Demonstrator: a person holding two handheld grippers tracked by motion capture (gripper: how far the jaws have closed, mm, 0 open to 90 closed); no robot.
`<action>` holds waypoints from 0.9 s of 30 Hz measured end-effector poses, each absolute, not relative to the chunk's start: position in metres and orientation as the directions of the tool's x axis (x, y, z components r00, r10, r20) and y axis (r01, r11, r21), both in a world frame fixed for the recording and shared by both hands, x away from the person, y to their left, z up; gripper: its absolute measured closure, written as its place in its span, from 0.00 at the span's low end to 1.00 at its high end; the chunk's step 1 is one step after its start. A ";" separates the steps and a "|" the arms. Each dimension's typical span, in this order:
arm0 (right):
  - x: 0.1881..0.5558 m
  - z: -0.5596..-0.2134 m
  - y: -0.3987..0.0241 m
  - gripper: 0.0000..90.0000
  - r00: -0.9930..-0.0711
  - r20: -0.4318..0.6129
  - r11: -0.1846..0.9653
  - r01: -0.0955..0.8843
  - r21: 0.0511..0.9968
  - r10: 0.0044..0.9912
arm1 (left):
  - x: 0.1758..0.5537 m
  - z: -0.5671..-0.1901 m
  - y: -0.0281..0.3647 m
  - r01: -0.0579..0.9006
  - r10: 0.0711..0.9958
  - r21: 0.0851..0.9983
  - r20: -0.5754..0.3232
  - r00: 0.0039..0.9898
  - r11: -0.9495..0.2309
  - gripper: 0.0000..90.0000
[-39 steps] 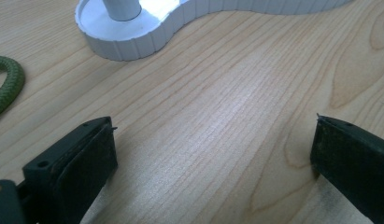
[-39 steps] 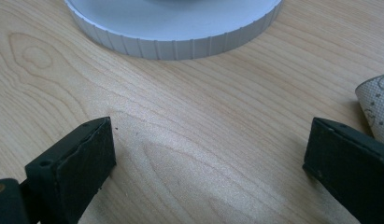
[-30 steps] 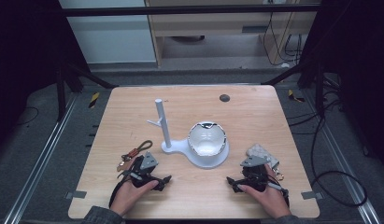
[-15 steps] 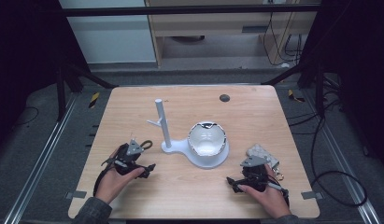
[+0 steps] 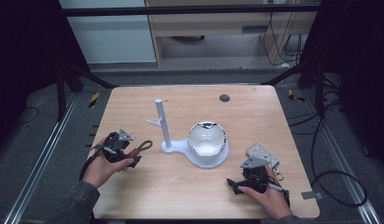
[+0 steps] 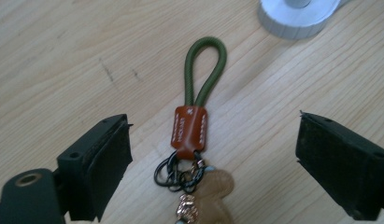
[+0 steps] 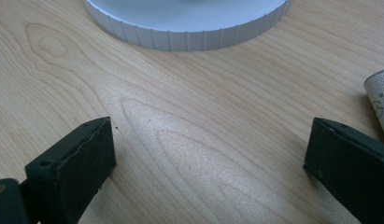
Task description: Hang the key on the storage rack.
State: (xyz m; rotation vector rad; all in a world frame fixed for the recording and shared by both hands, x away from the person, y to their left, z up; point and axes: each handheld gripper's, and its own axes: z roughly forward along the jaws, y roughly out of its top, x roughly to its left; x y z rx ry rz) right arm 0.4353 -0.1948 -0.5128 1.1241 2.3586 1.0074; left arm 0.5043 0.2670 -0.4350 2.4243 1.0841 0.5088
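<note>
A keychain (image 6: 192, 126) lies flat on the wooden table (image 5: 255, 112): a green cord loop, a brown leather tag, black rings and a tan charm. It sits between the wide-apart jaws of my left gripper (image 6: 213, 140), which have just been closing; neither pad touches it. In the high view the left gripper (image 5: 129, 154) is at the table's left, with the keychain's loop (image 5: 144, 146) sticking out toward the white stand (image 5: 161, 126). My right gripper (image 7: 213, 135) stands open over bare wood, at the front right in the high view (image 5: 236, 179).
The white stand has a post with small hooks and a round base (image 7: 189, 23) carrying a white bowl (image 5: 206, 139). A grey patterned pouch (image 5: 263, 153) lies beside the right hand. A dark round spot (image 5: 224, 98) marks the far table.
My left hand has moved left and away from the front edge, coming over the keychain. The keychain has stayed in place. The right hand has not moved.
</note>
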 end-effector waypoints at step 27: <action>0.435 -0.513 -0.195 0.02 -0.631 -0.005 0.439 0.533 0.723 0.776 | 0.538 -0.449 0.273 0.680 0.748 0.368 0.070 0.660 -0.634 0.57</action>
